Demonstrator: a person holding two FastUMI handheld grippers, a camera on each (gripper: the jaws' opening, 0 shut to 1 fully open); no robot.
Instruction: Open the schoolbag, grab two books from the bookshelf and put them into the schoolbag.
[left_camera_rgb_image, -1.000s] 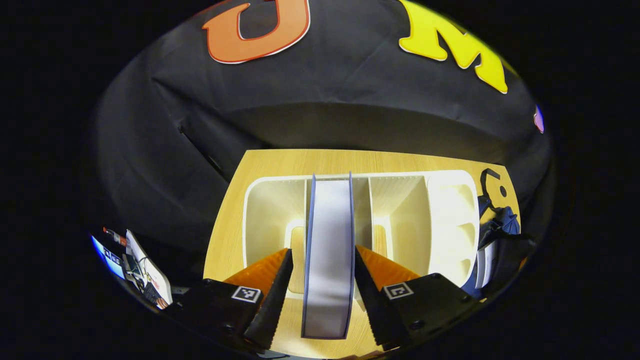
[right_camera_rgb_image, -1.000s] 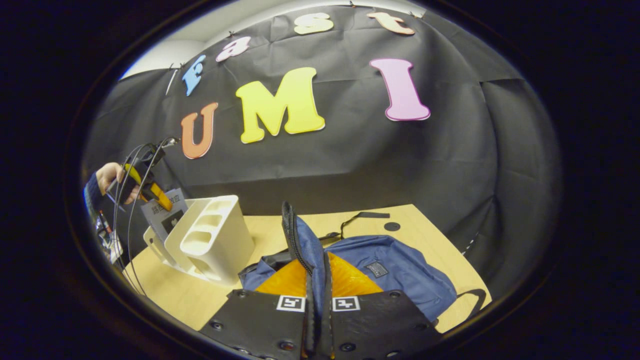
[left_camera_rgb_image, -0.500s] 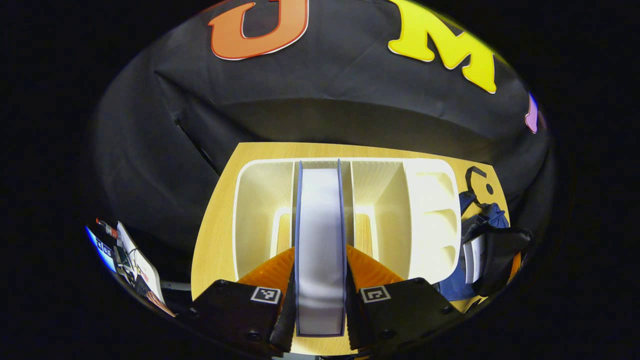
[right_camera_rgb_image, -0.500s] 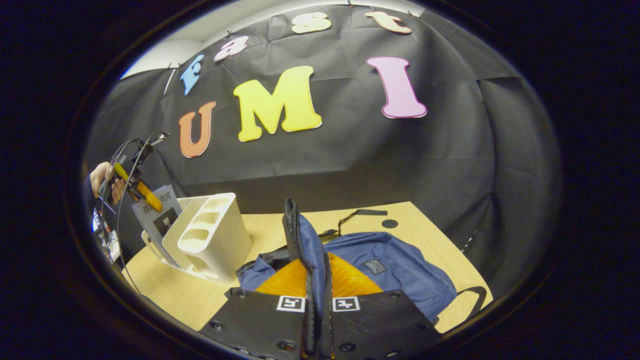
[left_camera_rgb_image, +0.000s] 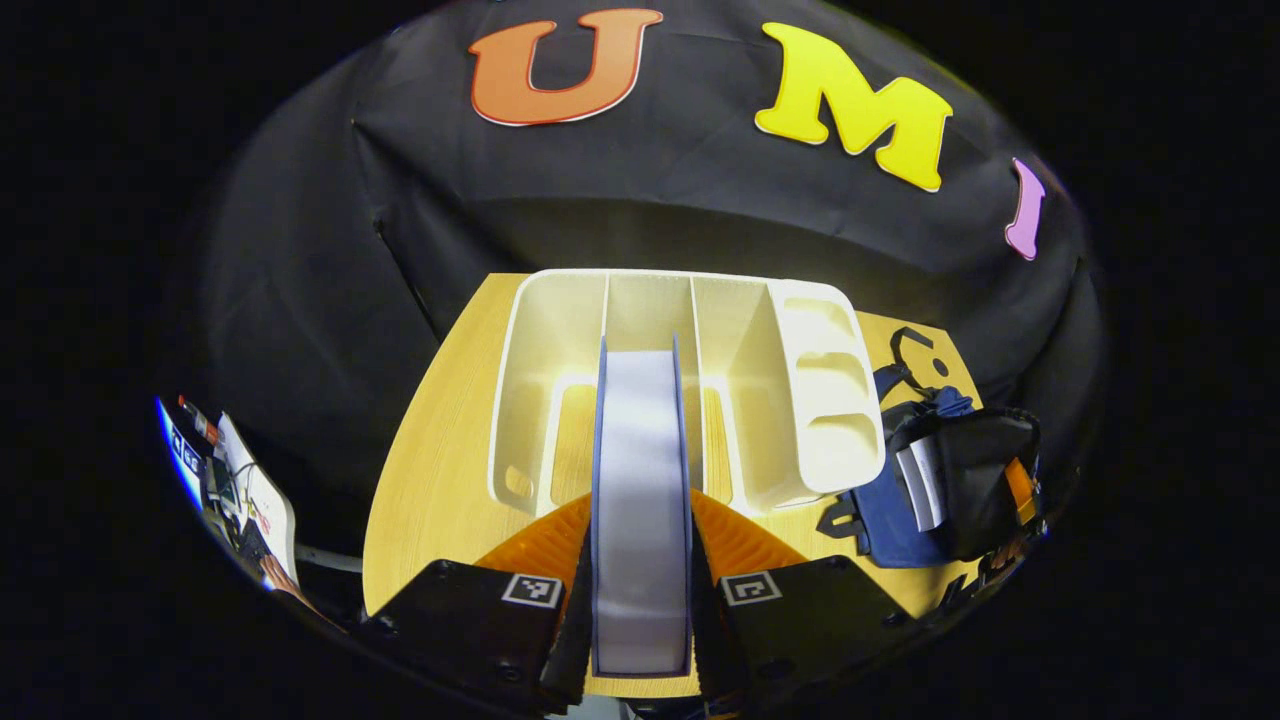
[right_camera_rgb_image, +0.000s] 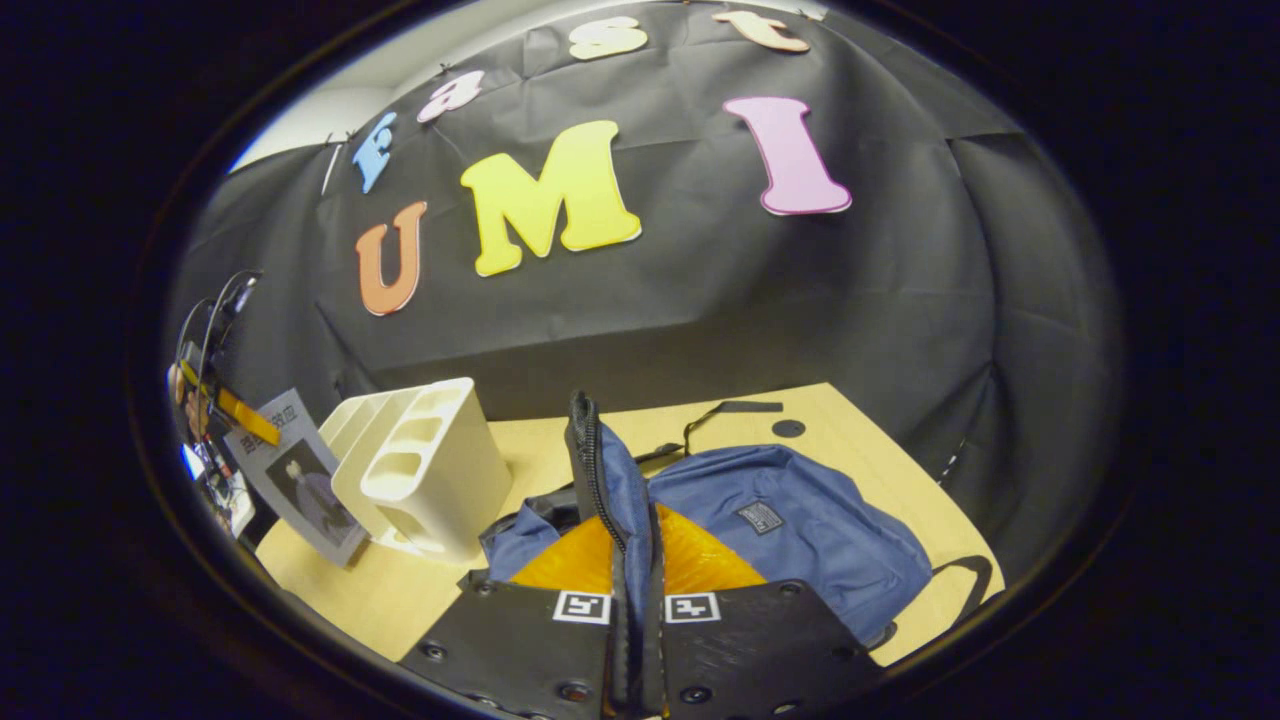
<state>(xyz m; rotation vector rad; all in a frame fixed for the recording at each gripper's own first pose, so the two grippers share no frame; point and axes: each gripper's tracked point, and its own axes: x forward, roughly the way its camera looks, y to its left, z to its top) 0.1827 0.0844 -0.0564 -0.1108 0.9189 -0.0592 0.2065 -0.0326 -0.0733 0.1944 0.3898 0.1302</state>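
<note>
Gripping a thick book with blue covers and a pale page edge (left_camera_rgb_image: 640, 500), the left gripper (left_camera_rgb_image: 640, 640) has both fingers pressed flat against the two covers, one on each side. The book's long axis runs straight ahead along the fingers, toward the white plastic bookshelf with upright dividers (left_camera_rgb_image: 790, 400). Its far end sits low at the open front of the bookshelf's middle slot; whether it has fully cleared the slot I cannot tell. The other slots look bare.

Right of the bookshelf, and just beside it on the light wooden table (left_camera_rgb_image: 440, 450), lies the blue fabric schoolbag (left_camera_rgb_image: 880, 510). So the coming move, as I judge it, carries the book rightward across the bookshelf's front to the bag mouth, and the book must probably turn so a narrow edge goes in first.

From the right gripper view, the same book (right_camera_rgb_image: 300, 480) shows left of the bookshelf (right_camera_rgb_image: 430, 470), tilted, with the left gripper (right_camera_rgb_image: 235, 415) above it. The right gripper (right_camera_rgb_image: 635, 620) is pinched tight on the schoolbag's zippered rim (right_camera_rgb_image: 590, 470), lifting that flap upright while the bag body (right_camera_rgb_image: 800, 540) lies flat on the table, right of the bookshelf. A pale book edge seems visible inside the mouth from the left gripper view.
</note>
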